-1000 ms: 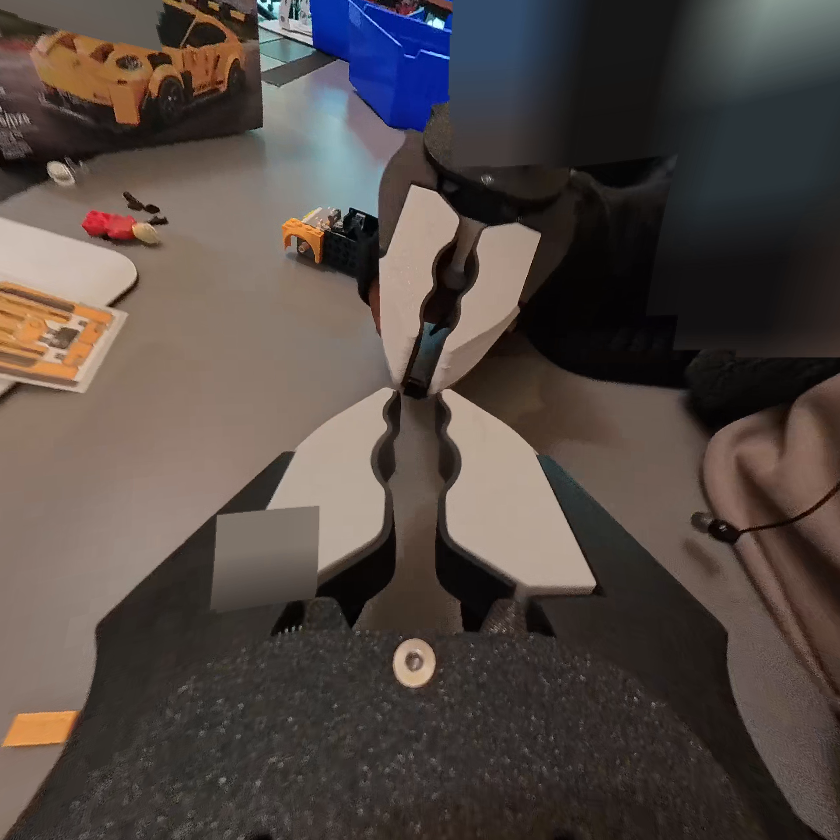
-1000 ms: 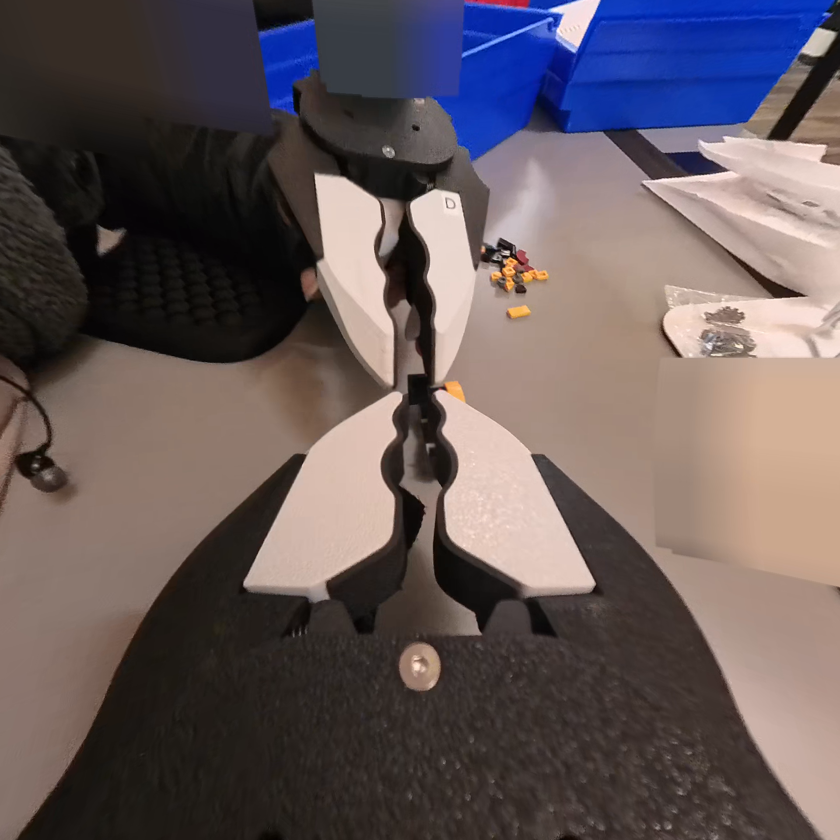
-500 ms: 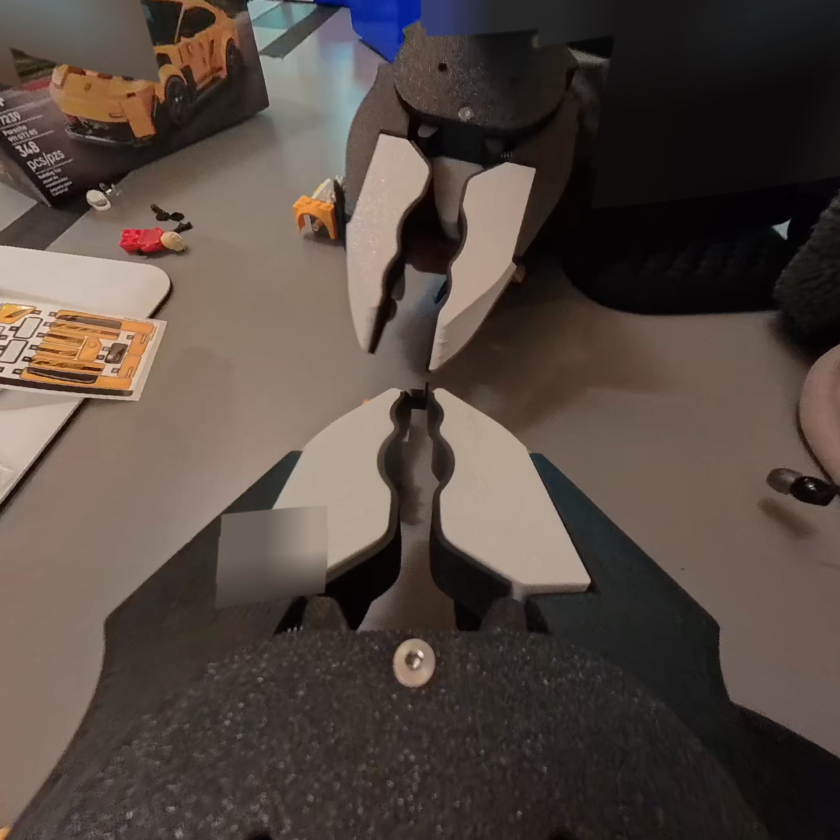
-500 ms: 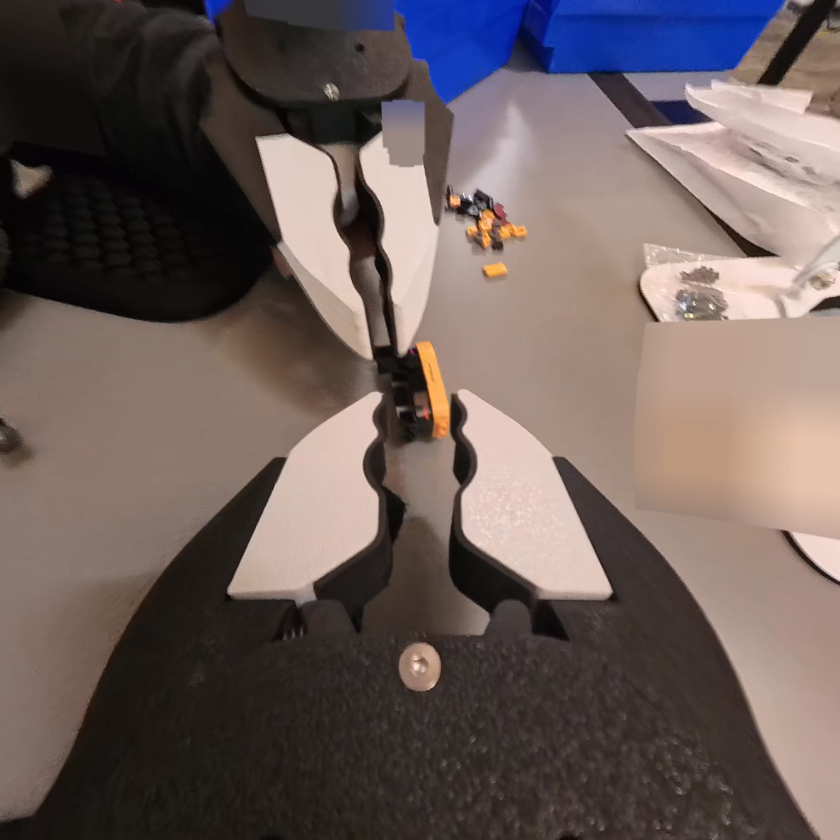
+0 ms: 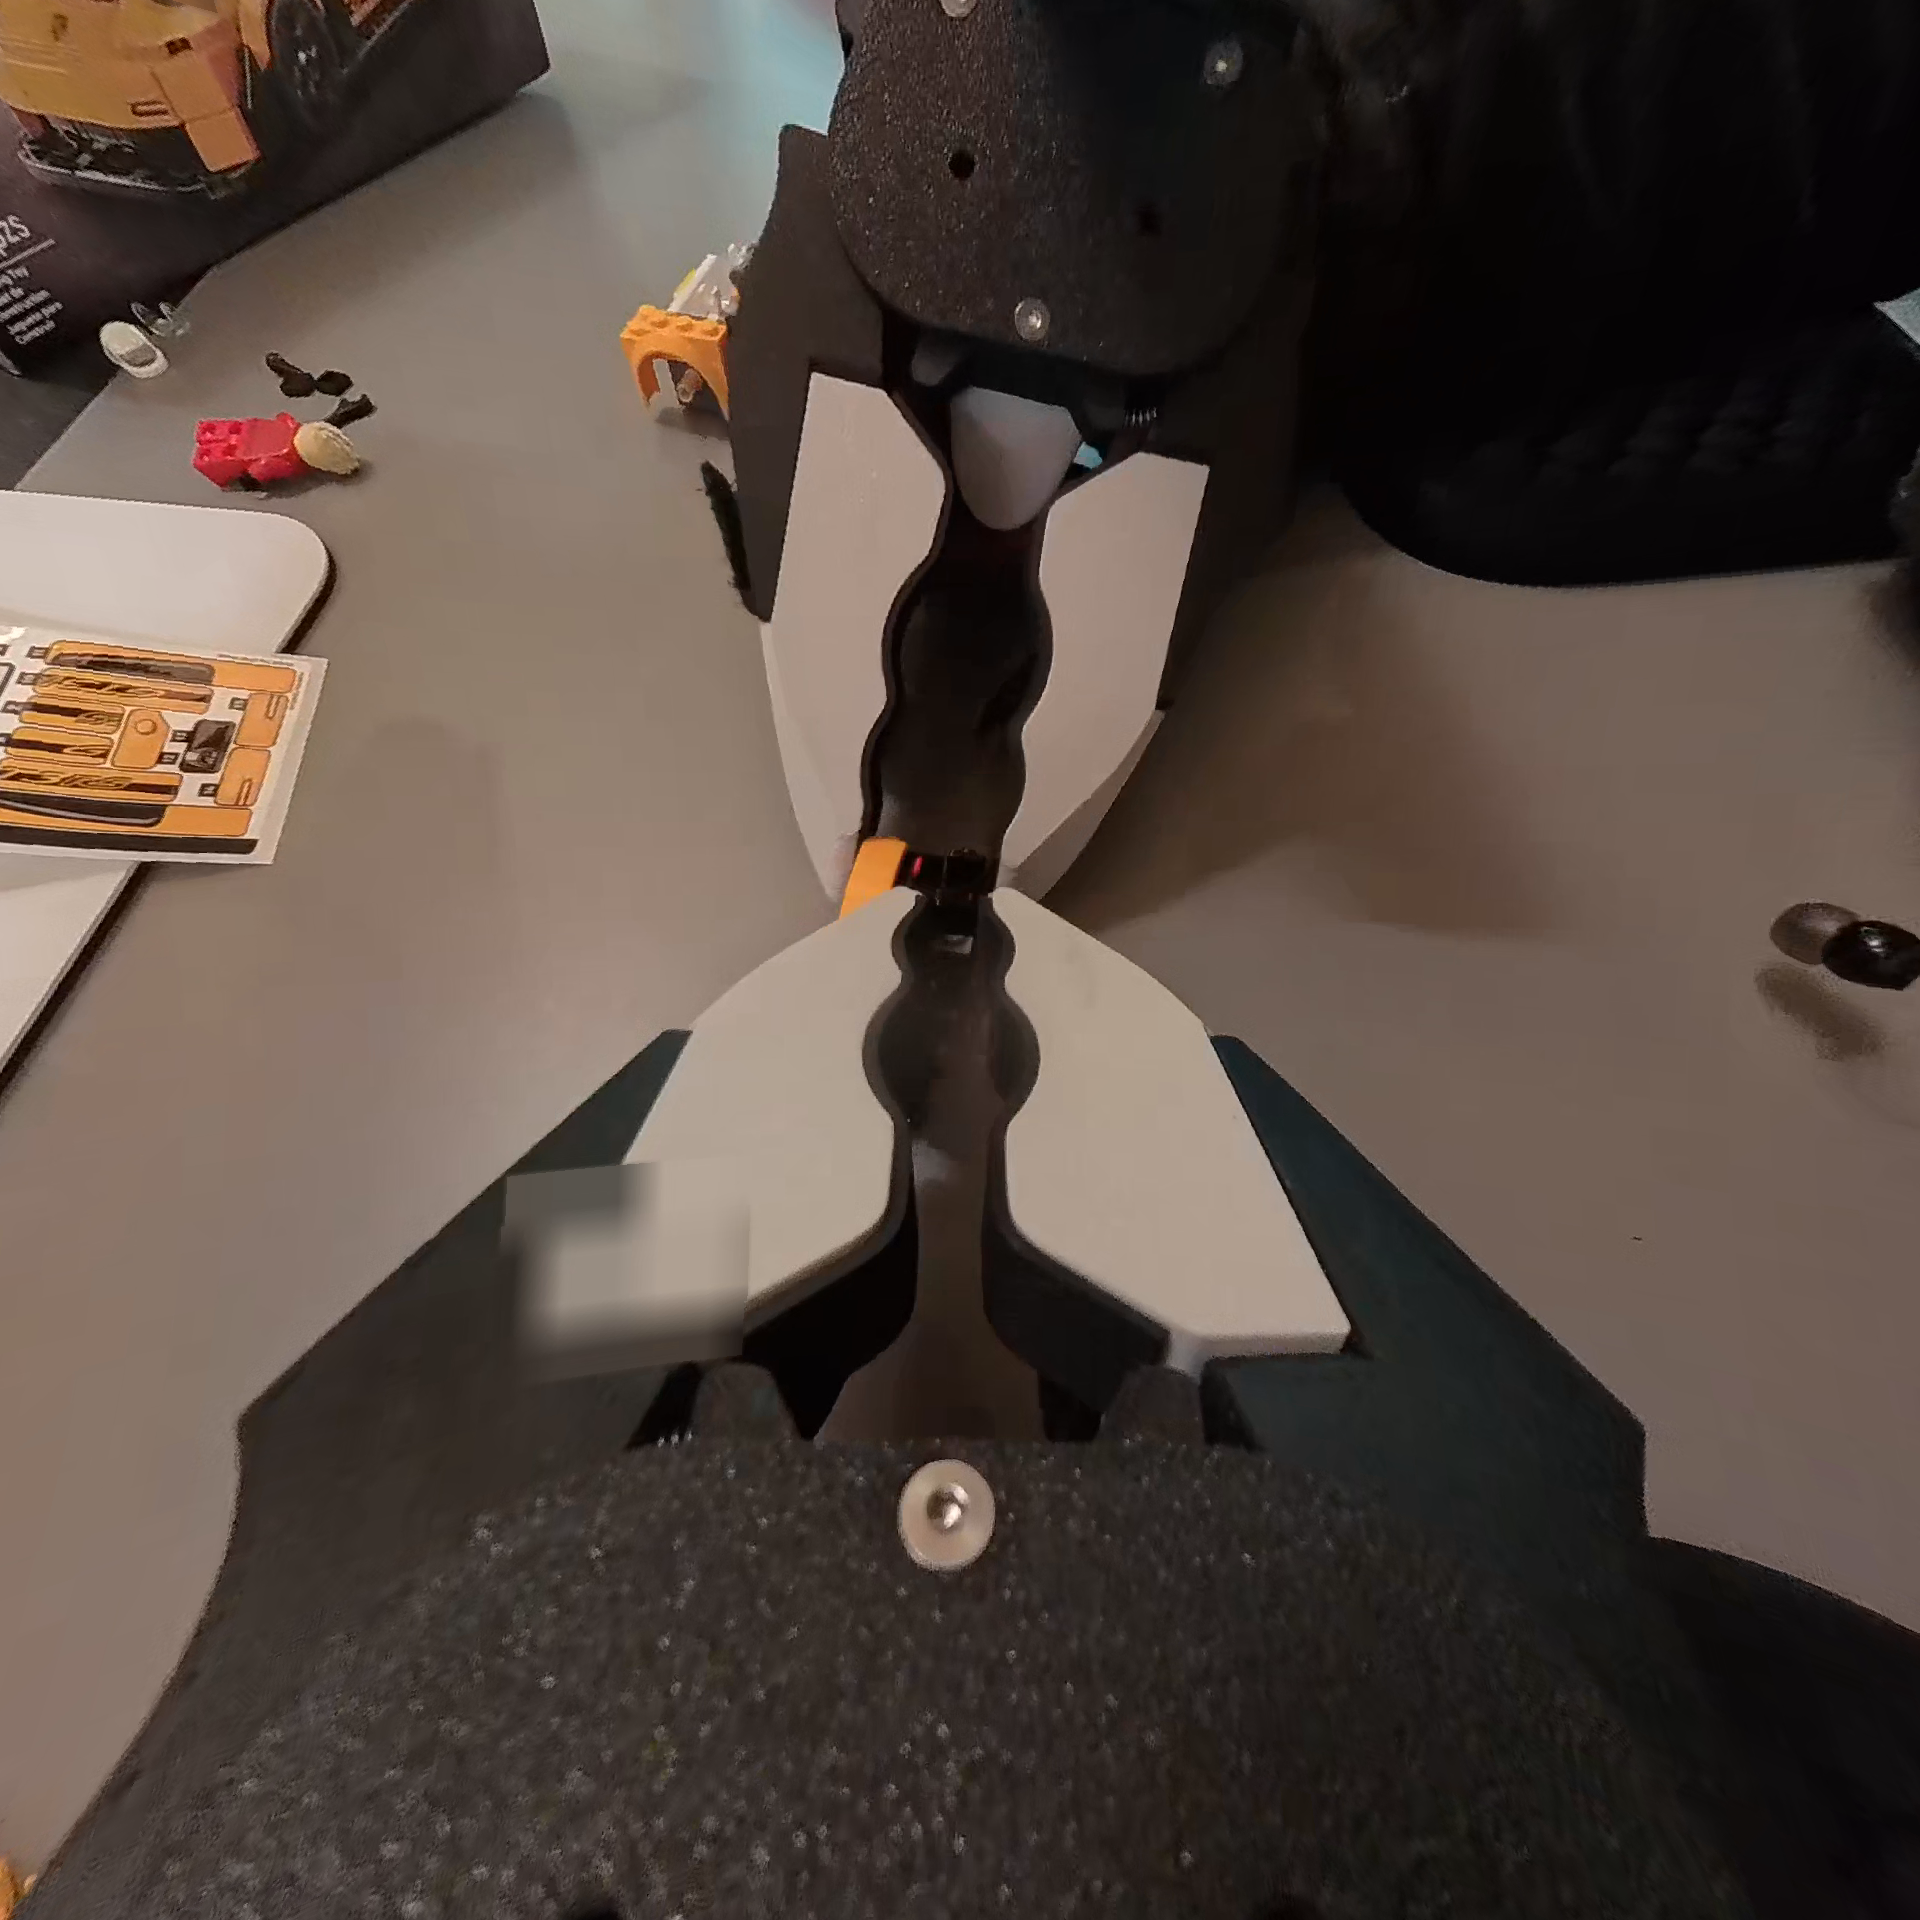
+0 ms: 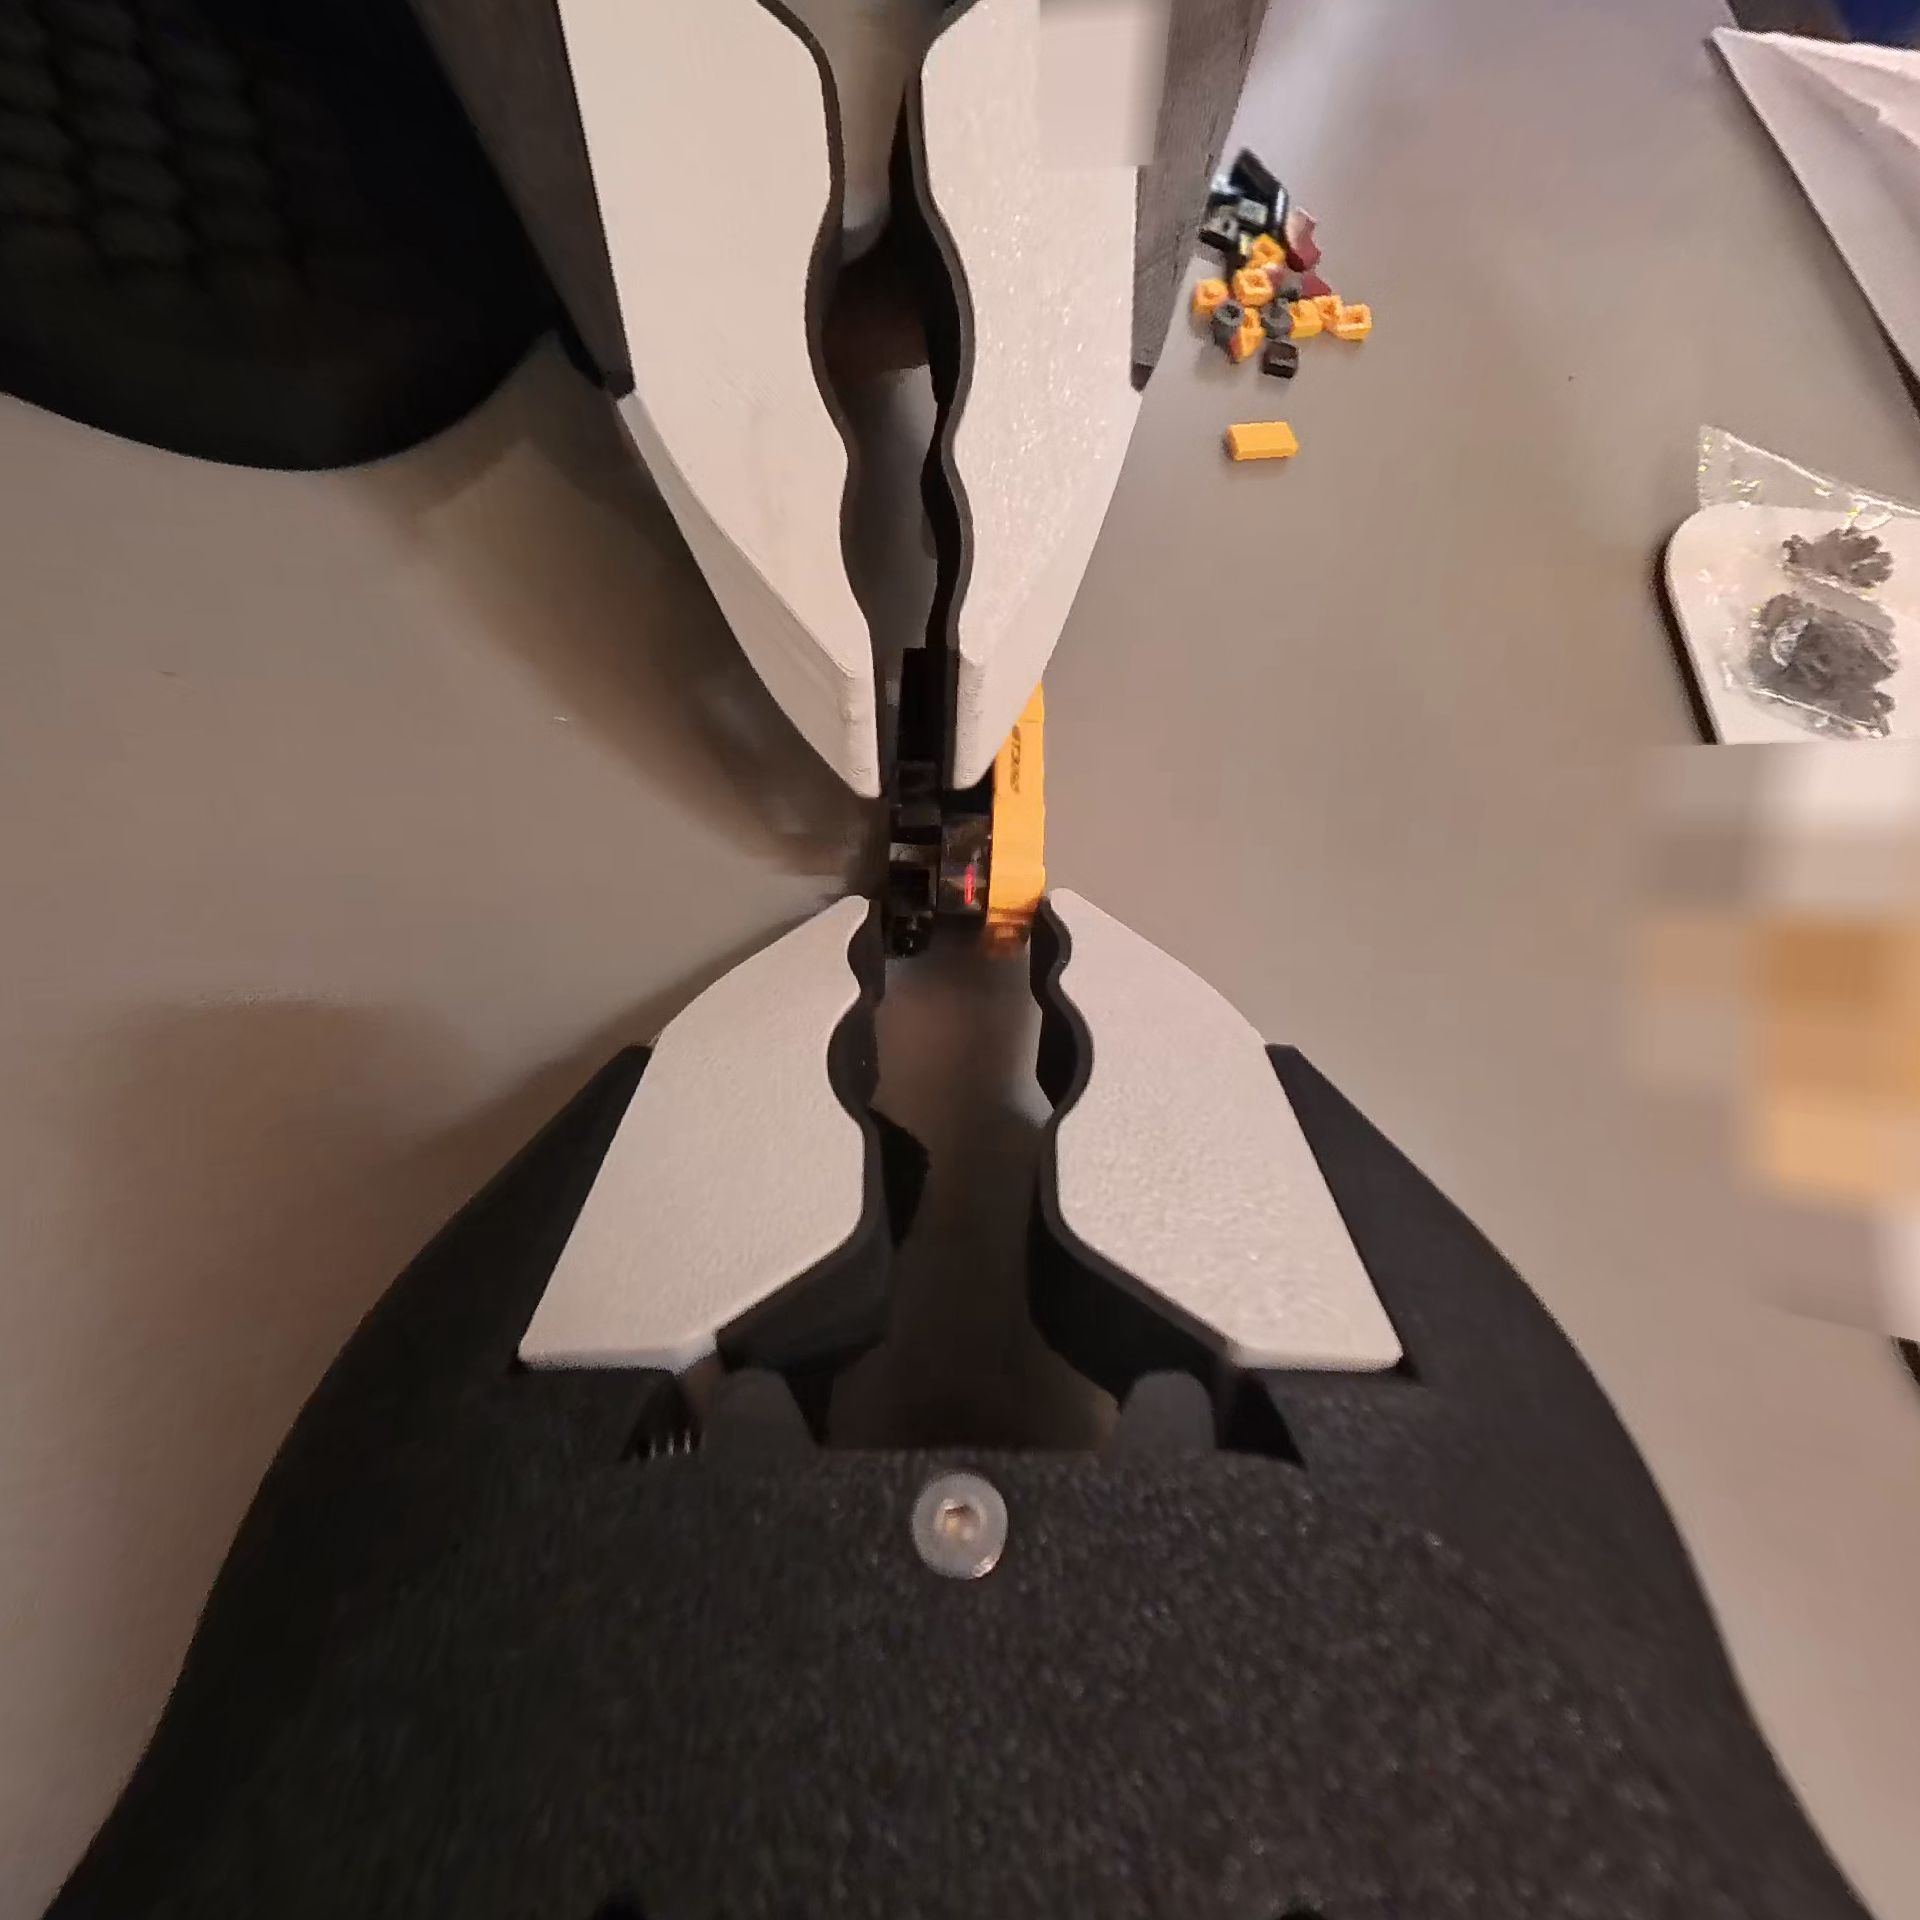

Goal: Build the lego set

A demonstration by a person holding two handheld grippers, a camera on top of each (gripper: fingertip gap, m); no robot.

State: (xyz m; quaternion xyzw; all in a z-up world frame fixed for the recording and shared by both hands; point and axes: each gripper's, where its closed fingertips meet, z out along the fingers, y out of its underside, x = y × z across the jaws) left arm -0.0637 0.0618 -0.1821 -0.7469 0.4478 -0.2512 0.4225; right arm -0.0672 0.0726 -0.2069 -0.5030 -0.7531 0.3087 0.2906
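Observation:
A small black-and-orange lego assembly [image 5: 881, 871] hangs above the grey table between the two grippers, which face each other tip to tip. My left gripper [image 5: 948, 912] is shut on its black part. In the right wrist view the left gripper [image 6: 920, 769] comes down from the top, and the assembly [image 6: 1013, 831] shows its orange plate on the right. My right gripper [image 6: 956, 909] is open, its fingertips [image 6: 1055, 920] close on either side of the assembly. It also shows in the left wrist view [image 5: 935, 878].
On the left lie the set's box [image 5: 156, 104], a sticker sheet [image 5: 145, 748] on a white tray [image 5: 156, 561], red pieces [image 5: 255, 447] and an orange arch part [image 5: 675, 353]. On the right lie a pile of small pieces [image 6: 1273, 301], an orange tile [image 6: 1262, 440] and a tray of bagged parts [image 6: 1818, 623]. Left and right tips are no more than a few centimetres apart.
A second ago my right gripper held the assembly; it passed to my left gripper and the right one opened. Since then the grippers have moved closer, the right jaws now either side of the assembly.

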